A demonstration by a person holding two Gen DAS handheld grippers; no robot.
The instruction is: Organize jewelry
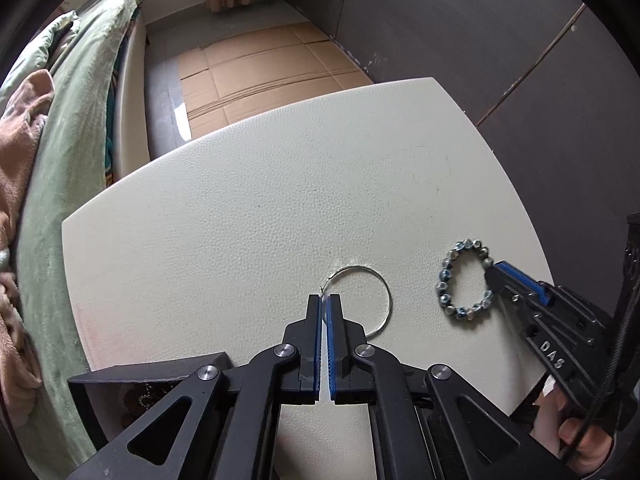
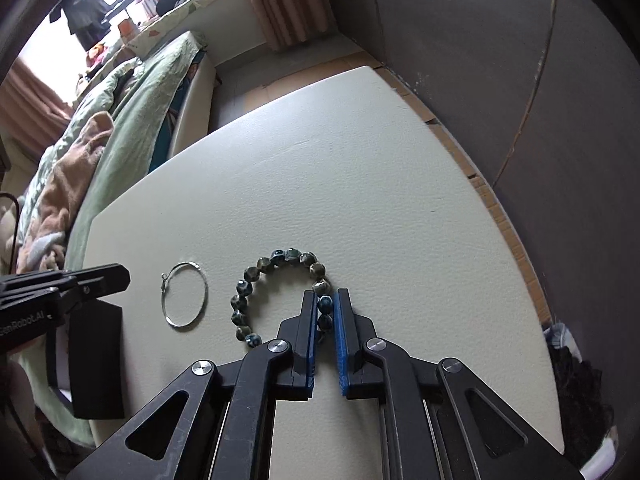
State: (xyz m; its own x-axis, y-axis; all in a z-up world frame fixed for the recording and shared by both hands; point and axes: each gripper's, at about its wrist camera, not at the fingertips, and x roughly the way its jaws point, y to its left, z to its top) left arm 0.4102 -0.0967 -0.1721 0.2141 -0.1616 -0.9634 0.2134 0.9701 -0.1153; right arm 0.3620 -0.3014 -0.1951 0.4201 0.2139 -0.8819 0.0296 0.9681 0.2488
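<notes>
Where right gripper (image 2: 325, 300) pinches bracelet (image 2: 280, 258), beads seem hidden.

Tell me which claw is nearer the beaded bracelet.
Right. The right claw has its fingers closed around beads on the beaded bracelet. The left claw is off to its left, at the wire hoop.

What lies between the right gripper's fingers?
A couple of beads of the bracelet sit between the right gripper fingers. The table under them is hidden.

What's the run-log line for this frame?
left gripper: shut, over hoop earring | right gripper: shut on beaded bracelet | both on table
</notes>
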